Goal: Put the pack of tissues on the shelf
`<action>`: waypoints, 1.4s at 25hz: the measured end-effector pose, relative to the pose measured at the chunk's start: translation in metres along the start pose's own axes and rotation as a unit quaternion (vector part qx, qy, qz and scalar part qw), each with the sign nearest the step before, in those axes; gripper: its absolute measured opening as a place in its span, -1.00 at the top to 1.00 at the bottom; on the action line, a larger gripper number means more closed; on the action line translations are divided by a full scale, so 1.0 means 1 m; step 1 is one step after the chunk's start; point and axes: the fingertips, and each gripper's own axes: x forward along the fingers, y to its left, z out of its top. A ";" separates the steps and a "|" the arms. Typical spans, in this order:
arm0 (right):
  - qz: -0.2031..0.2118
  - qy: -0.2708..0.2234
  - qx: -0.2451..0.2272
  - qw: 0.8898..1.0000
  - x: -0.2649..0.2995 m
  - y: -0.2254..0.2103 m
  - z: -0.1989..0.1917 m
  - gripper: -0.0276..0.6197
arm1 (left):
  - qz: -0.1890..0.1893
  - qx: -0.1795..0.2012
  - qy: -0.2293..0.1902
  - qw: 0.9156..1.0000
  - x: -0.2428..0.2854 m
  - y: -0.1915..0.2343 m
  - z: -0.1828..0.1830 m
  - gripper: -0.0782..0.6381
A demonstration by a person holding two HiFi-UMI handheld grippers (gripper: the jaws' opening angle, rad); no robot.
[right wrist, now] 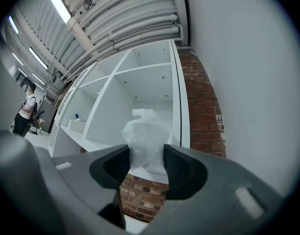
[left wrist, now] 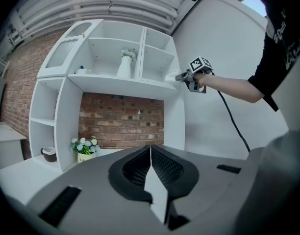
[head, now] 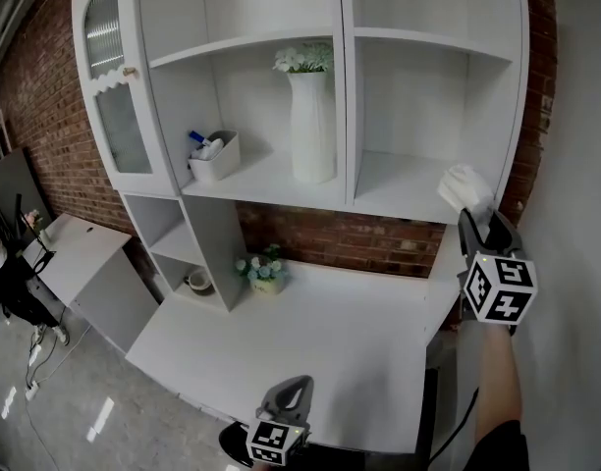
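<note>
Soft white film-wrapped pack of tissues point(head: 464, 187), frame right: likely light, squashy, slippery. The right gripper point(head: 477, 226) pinches its lower end. The left gripper point(head: 293, 391) is pressed together, empty.

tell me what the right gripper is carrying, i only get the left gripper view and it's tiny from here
Observer: The right gripper is shut on the pack of tissues, a crinkly clear-wrapped white bundle pinched between its fingers.
Operator: is it on the shelf
Observer: Not yet. In the head view the pack is held at the front of the lower right compartment, close to its right wall, and the fingers have not let go.
Operator: where's my left gripper then
Observer: The head view shows the left gripper low at the near edge of the white desk, far from the shelf unit, holding nothing.
</note>
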 end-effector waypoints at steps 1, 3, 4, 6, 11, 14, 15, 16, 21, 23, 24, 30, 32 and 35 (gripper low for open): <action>0.000 0.005 0.003 1.000 0.004 0.000 -0.002 0.32 | 0.000 0.001 0.002 1.000 0.001 0.000 -0.001 0.75; 0.003 0.013 0.008 1.000 0.009 0.001 -0.005 0.32 | 0.000 0.006 0.008 1.000 0.002 0.000 -0.003 0.75; 0.003 0.014 0.008 1.000 0.010 0.001 -0.006 0.32 | 0.000 0.007 0.011 1.000 0.003 -0.001 -0.004 0.75; 0.001 0.015 0.009 1.000 0.013 0.000 -0.007 0.31 | 0.002 0.007 0.013 1.000 0.003 0.000 -0.005 0.75; 0.005 0.030 0.032 0.999 0.023 -0.004 -0.012 0.32 | 0.010 0.005 0.018 1.000 0.003 0.004 -0.008 0.75; 0.010 0.037 0.033 0.999 0.028 -0.005 -0.012 0.31 | 0.008 -0.003 0.027 1.000 0.006 0.001 -0.013 0.75; 0.015 0.042 0.033 0.998 0.029 -0.004 -0.012 0.31 | 0.007 -0.004 0.030 1.000 0.007 -0.001 -0.015 0.75; 0.021 0.048 0.032 0.998 0.031 -0.002 -0.013 0.29 | 0.006 -0.004 0.032 0.999 0.008 -0.003 -0.017 0.75; 0.039 0.070 0.034 0.996 0.039 0.006 -0.012 0.22 | 0.006 -0.008 0.034 0.999 0.013 -0.002 -0.018 0.75; 0.045 0.076 0.029 0.996 0.043 0.012 -0.014 0.13 | 0.011 -0.015 0.038 0.999 0.014 -0.001 -0.022 0.75; 0.046 0.079 0.028 0.995 0.043 0.013 -0.015 0.09 | 0.010 -0.016 0.040 0.999 0.015 -0.002 -0.023 0.75; 0.047 0.071 0.031 0.996 0.045 0.017 -0.012 -0.07 | -0.001 -0.012 0.042 0.999 0.016 -0.008 -0.022 0.75; 0.048 0.065 0.039 0.996 0.045 0.018 -0.011 -0.14 | 0.006 -0.012 0.041 0.999 0.013 -0.003 -0.022 0.75; 0.050 0.054 0.054 0.996 0.041 0.019 -0.009 -0.26 | 0.018 -0.014 0.040 0.999 0.008 0.005 -0.022 0.75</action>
